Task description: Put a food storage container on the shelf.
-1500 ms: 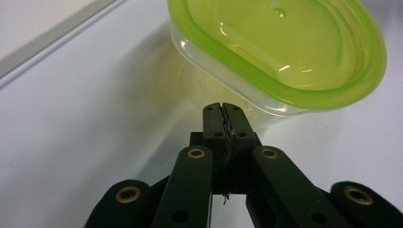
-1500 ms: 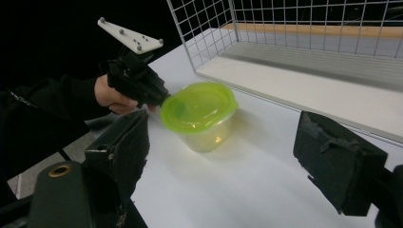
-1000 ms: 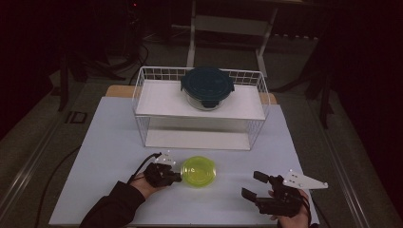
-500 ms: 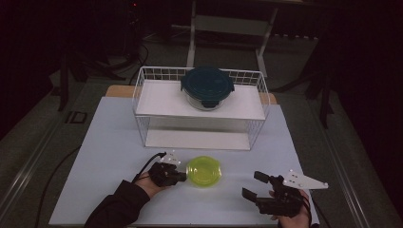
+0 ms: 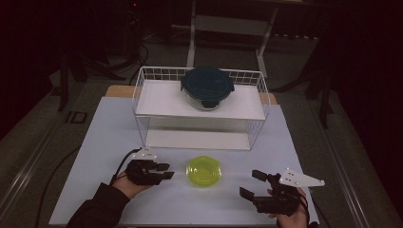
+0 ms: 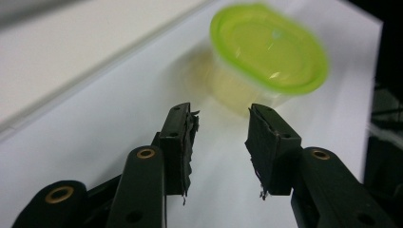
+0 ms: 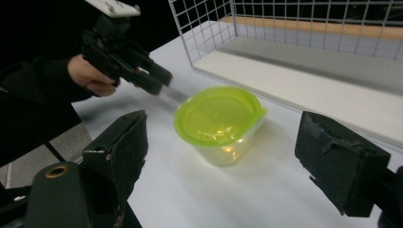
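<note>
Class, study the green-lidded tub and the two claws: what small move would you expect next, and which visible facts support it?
Probably the right claw eases toward the green-lidded tub to take it. Its jaws stand wide open and, in the right gripper view, frame the tub. The left claw has just been opening, with nothing between its jaws, and sits apart from the tub, which rests alone on the table.

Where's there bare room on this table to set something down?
Bare patches: the white table left of the wire rack, the strip right of the rack, and the rack's top shelf left of the dark-lidded container. Crowded: the front, where the left gripper and right gripper flank the green-lidded tub.
</note>
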